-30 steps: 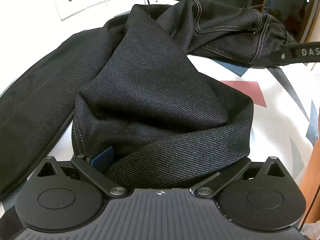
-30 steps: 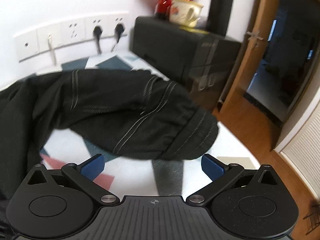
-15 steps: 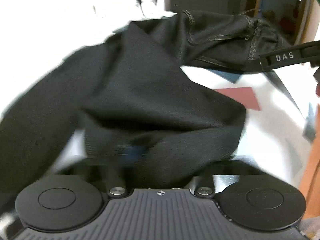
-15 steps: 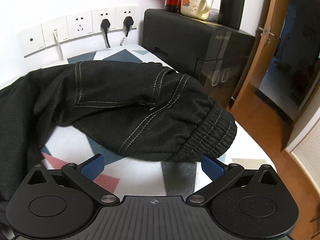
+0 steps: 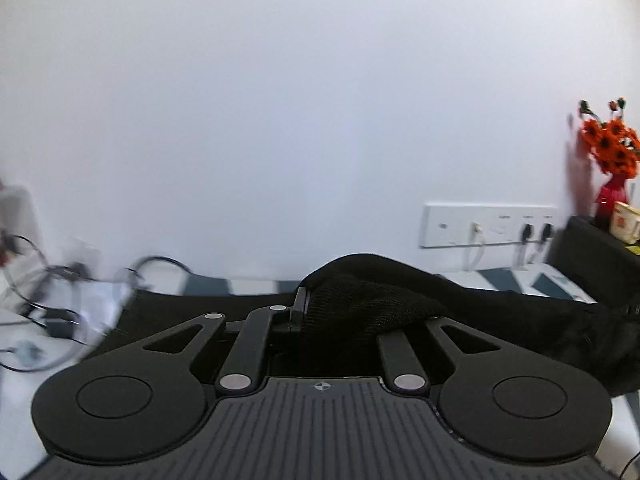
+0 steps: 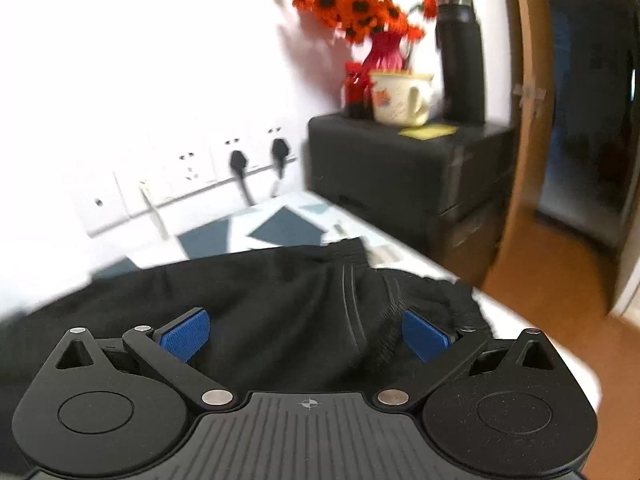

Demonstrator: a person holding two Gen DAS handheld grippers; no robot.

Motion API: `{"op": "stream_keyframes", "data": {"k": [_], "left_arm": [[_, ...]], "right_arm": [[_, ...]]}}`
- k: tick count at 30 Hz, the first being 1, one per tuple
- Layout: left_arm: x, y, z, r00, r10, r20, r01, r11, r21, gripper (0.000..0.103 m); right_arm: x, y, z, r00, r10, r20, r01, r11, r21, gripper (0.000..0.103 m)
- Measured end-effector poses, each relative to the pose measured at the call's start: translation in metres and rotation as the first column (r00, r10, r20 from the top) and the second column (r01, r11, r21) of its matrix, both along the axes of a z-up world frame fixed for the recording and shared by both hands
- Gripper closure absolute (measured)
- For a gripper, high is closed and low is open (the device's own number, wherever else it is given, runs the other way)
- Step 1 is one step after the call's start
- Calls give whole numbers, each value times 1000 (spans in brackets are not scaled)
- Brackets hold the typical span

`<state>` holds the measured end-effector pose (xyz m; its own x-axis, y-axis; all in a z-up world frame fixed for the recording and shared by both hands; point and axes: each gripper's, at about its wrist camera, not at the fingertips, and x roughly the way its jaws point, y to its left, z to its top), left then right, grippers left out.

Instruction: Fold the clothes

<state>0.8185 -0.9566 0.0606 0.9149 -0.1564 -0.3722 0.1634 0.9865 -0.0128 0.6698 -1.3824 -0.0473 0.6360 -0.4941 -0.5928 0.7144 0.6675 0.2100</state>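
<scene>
One patterned tabletop (image 6: 280, 224), white wall (image 5: 280, 120), sockets (image 5: 488, 226).

Bright, overexposed white wall (image 6: 120, 80), motion blur throughout, fisheye bending at edges

I can read no text, brand, number or sign in either view right now. The cream ceramic mug (image 6: 402, 98) on the black cabinet (image 6: 408, 168) carries an orange printed picture with what may be lettering under it, but it is too blurred for me to make out. The white wall socket strip (image 5: 488, 225) shows only plug holes, no markings I can read.
</scene>
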Motion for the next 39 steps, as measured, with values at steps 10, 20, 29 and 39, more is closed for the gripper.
{"op": "stream_keyframes", "data": {"k": [10,20,29,39], "left_arm": [[-55,22,-1,998,-64,25,62,995,73,92],[-93,14,-16,967,-253,-39,255,965,57,92],[-65,17,-28,963,-260,-71,259,966,-22,92],[-32,25,-48,977,-160,-138,144,983,-116,93]], "right_arm": [[45,-23,-25,981,-185,-59,194,943,270,1],[62,12,-67,957,-122,-262,127,992,2,69],[-101,48,-51,956,-260,136,230,952,201,92],[-194,73,-81,933,-357,-40,346,863,369,68]]}}
